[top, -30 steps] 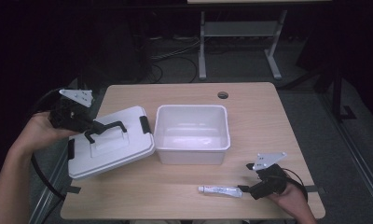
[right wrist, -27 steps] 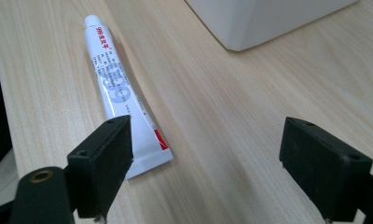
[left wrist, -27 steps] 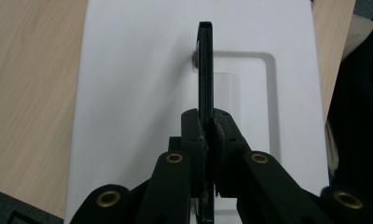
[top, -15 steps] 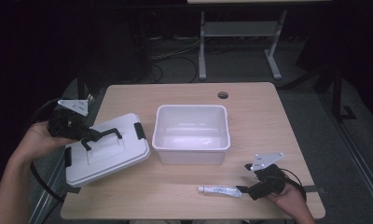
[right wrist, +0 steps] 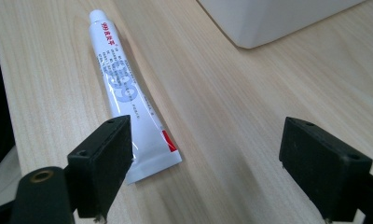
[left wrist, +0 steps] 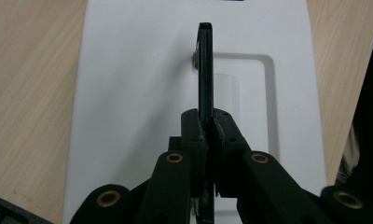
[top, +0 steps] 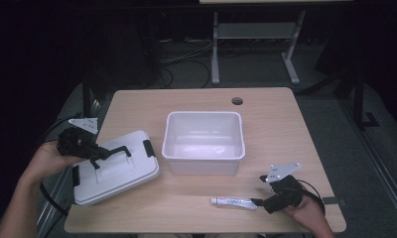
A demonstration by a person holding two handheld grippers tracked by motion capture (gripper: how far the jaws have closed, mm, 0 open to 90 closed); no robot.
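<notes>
lid (top: 114,168): lower left of frame, now down flat on table (top: 286,114), beside open bin (top: 204,141)
left gripper (top: 93,154): clamped on lid handle (left wrist: 204,70)
right gripper (right wrist: 222,172): jaws apart by tube (right wrist: 128,100), which likely goes in next

Table (top: 276,124): lid (top: 118,173), tub (top: 204,142), tube (top: 233,202)

Lid (top: 114,168) lowered — now nearer the table's (top: 196,218) left edge.

The left gripper (top: 95,157) sits at the table's left edge, its forearm coming up from the bottom-left corner, jaws pinched shut on a thin black handle (left wrist: 205,70). The right gripper (top: 266,196) rests low near the front right corner, pointing left, jaws spread wide apart and holding nothing.
</notes>
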